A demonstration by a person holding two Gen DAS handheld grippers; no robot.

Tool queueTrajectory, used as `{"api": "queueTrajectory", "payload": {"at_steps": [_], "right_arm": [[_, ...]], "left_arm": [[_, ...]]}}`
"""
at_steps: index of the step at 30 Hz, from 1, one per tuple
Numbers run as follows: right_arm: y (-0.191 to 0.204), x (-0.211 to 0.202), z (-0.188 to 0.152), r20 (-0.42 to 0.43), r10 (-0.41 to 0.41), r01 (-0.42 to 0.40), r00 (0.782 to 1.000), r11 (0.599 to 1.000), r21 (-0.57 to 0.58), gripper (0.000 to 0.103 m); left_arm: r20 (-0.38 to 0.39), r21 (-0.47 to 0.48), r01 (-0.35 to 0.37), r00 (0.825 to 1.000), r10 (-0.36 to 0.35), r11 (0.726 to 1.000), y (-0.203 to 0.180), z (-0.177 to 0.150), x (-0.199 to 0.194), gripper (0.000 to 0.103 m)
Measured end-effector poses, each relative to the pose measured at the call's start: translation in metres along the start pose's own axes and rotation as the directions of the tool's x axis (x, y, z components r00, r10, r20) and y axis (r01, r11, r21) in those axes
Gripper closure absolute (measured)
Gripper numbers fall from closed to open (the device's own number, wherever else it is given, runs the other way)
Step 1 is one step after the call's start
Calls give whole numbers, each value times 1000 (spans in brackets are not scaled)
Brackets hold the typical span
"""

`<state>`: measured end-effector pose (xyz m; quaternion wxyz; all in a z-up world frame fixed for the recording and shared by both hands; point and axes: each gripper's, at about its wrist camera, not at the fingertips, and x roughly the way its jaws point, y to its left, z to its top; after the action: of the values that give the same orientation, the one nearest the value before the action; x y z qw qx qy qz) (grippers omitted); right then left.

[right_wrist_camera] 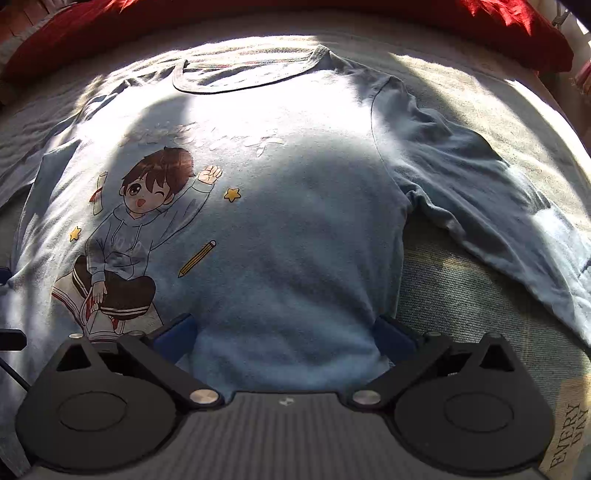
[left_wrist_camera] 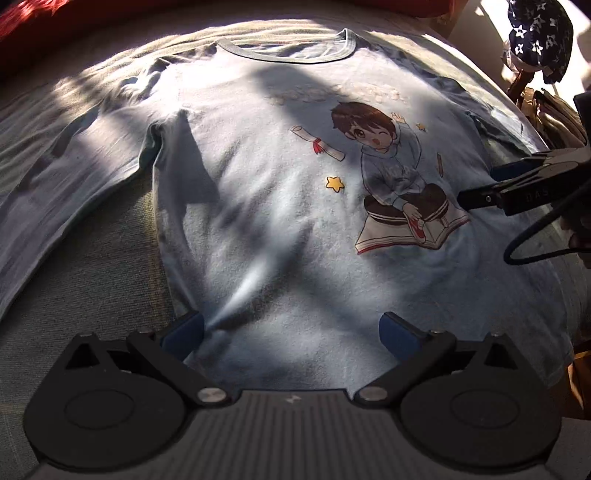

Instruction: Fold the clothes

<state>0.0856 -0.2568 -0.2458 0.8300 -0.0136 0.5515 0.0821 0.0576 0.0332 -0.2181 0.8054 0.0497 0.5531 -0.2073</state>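
Observation:
A light blue long-sleeved shirt (left_wrist_camera: 258, 206) with a cartoon boy print (left_wrist_camera: 395, 170) lies flat, front up, on a grey-green cover, collar far away. It also shows in the right wrist view (right_wrist_camera: 295, 240). My left gripper (left_wrist_camera: 291, 332) is open, low over the shirt's hem near its left side. My right gripper (right_wrist_camera: 284, 336) is open, low over the hem near the shirt's right side seam. The right gripper also shows at the right edge of the left wrist view (left_wrist_camera: 480, 184). Both sleeves are spread out to the sides.
A red cushion (right_wrist_camera: 509, 26) runs along the far edge behind the collar. A dark star-patterned cloth (left_wrist_camera: 539, 33) hangs at the far right. A card reading "EVERY DAY" (right_wrist_camera: 569, 432) lies at the near right. Grey-green cover (right_wrist_camera: 461, 295) shows between body and right sleeve.

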Motion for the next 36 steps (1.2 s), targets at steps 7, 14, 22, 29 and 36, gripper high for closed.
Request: {"api": "queueTrajectory", "payload": {"at_steps": [7, 14, 22, 29, 36], "right_arm": [[7, 6, -1, 4, -56, 56, 998, 998, 15, 0], [7, -5, -5, -35, -35, 34, 999, 998, -47, 0], [38, -32, -28, 3, 80, -77, 997, 971, -228, 0], [37, -37, -77, -63, 94, -109, 994, 940, -324, 0], [40, -54, -88, -15, 135, -130, 991, 916, -379, 0]], "left_arm": [[4, 161, 54, 998, -56, 985, -16, -5, 7, 3], [-5, 210, 19, 1000, -18, 978, -8, -29, -8, 3], [81, 338, -23, 997, -5, 941, -49, -39, -15, 3], [1, 278, -64, 998, 66, 959, -63, -75, -17, 2], [80, 272, -101, 993, 82, 957, -86, -60, -20, 2]]}}
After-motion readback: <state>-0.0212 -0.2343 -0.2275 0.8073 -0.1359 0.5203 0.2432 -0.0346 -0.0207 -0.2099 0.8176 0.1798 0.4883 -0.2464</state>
